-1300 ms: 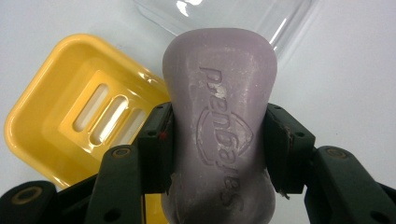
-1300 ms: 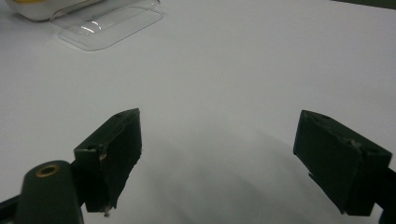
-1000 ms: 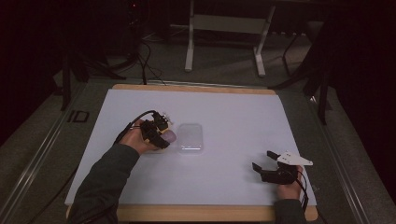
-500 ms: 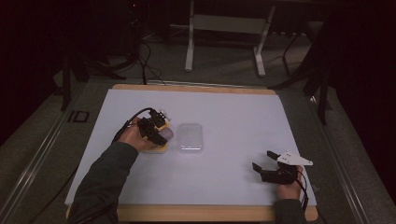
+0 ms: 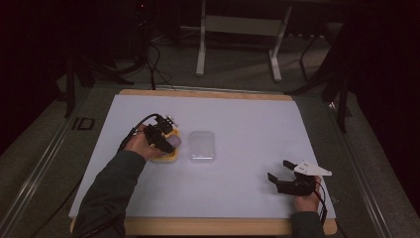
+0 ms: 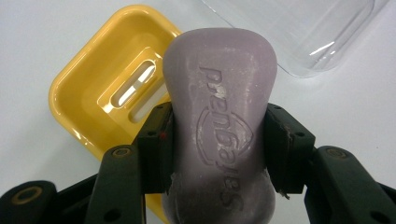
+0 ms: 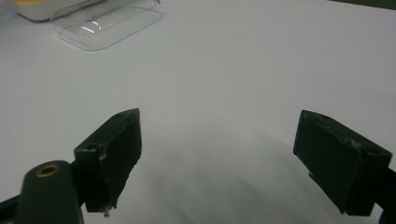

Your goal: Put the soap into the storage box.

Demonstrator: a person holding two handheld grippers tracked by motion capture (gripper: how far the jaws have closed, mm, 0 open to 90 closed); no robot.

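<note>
A pale purple, waisted bar of soap (image 6: pixel 219 126) — embossed lettering across its face, white scuffs on the surface — is being pinched at its narrow middle by the left gripper (image 6: pixel 219 149). It is being held above the yellow plastic soap dish with a slotted floor (image 6: pixel 98 93), just beside the clear plastic lid (image 5: pixel 202 147) on the white table cover (image 5: pixel 247 124). The right gripper (image 7: pixel 233 158) is being held near the front right corner, jaws spread wide — nothing between them.

A white sheet (image 5: pixel 247 124) covers the table (image 5: pixel 223 226), wooden rim showing at near and far edges. Beyond the far edge stands a grey metal frame (image 5: pixel 237 25); black cables (image 5: pixel 158 49) trail past the far-left corner.
</note>
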